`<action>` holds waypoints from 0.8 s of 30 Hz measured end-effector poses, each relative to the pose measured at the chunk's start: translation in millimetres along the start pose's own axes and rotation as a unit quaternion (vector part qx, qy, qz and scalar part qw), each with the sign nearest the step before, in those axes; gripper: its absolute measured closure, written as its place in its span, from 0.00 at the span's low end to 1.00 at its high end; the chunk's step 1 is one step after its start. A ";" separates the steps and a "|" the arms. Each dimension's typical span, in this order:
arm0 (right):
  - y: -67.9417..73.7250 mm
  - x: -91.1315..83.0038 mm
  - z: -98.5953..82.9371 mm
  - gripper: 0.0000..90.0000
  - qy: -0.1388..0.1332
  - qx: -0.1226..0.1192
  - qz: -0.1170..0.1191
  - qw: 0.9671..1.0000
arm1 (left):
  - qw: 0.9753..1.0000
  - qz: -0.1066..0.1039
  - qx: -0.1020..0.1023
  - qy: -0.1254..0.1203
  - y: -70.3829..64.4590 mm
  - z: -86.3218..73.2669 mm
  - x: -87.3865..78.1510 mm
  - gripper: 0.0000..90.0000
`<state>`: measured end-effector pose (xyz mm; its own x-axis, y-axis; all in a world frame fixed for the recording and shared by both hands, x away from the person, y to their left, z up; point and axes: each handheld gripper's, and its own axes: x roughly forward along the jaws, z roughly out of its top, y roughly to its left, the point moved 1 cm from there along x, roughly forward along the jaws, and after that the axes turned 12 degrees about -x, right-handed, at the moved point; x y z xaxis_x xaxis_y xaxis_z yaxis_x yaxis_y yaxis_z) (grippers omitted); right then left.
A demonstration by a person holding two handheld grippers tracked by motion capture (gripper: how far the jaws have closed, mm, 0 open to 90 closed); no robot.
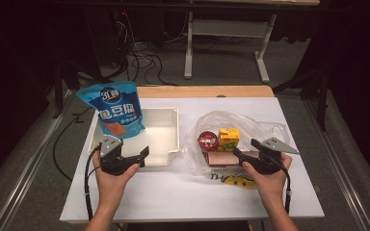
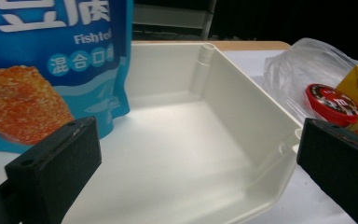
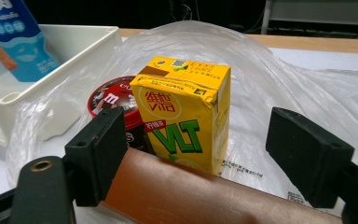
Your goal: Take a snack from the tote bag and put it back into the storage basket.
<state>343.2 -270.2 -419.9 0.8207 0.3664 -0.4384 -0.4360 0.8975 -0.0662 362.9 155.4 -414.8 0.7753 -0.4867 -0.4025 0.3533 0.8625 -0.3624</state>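
A white bin [image 1: 166, 115] sits left of centre on the table, and a blue snack pouch [image 1: 113, 108] stands upright in its left end. My left gripper [image 1: 127, 149] is open at the bin's near rim, its jaws framing the bin wall [image 2: 242, 102] and the pouch [image 2: 42, 70]. To the right, a clear plastic bag [image 1: 260, 126] holds a red round tin [image 1: 207, 139], a yellow drink carton [image 1: 229, 138] and a brown box [image 1: 224, 158]. My right gripper [image 1: 246, 149] is open just above the brown box [image 3: 191, 196], facing the carton [image 3: 184, 112] and tin [image 3: 114, 98].
A yellow print on the plastic bag [image 1: 238, 181] lies near the right hand. A wooden strip [image 1: 204, 91] borders the table's far side. Beyond it are a metal table frame [image 1: 226, 29] and floor cables [image 1: 139, 57]. White tabletop [image 1: 173, 192] spreads between the forearms.
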 end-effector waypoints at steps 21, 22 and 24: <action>17.2 35.7 15.6 0.19 0.020 0.023 -0.036 0.999 | 1.000 -0.008 0.014 0.009 -7.4 -4.7 5.0 0.00; 18.3 37.4 16.5 0.19 0.021 0.022 -0.038 0.999 | 1.000 -0.008 0.014 0.011 -7.2 -4.9 5.4 0.00; 21.7 40.9 17.9 0.18 0.026 0.025 -0.041 0.999 | 1.000 -0.009 0.012 0.011 -7.1 -5.3 5.7 0.00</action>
<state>373.9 -231.3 -423.2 0.8321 0.2790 -0.4793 -0.3481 0.9356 -0.0597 362.1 145.8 -418.9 0.7568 -0.5048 -0.4152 0.3796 0.8566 -0.3496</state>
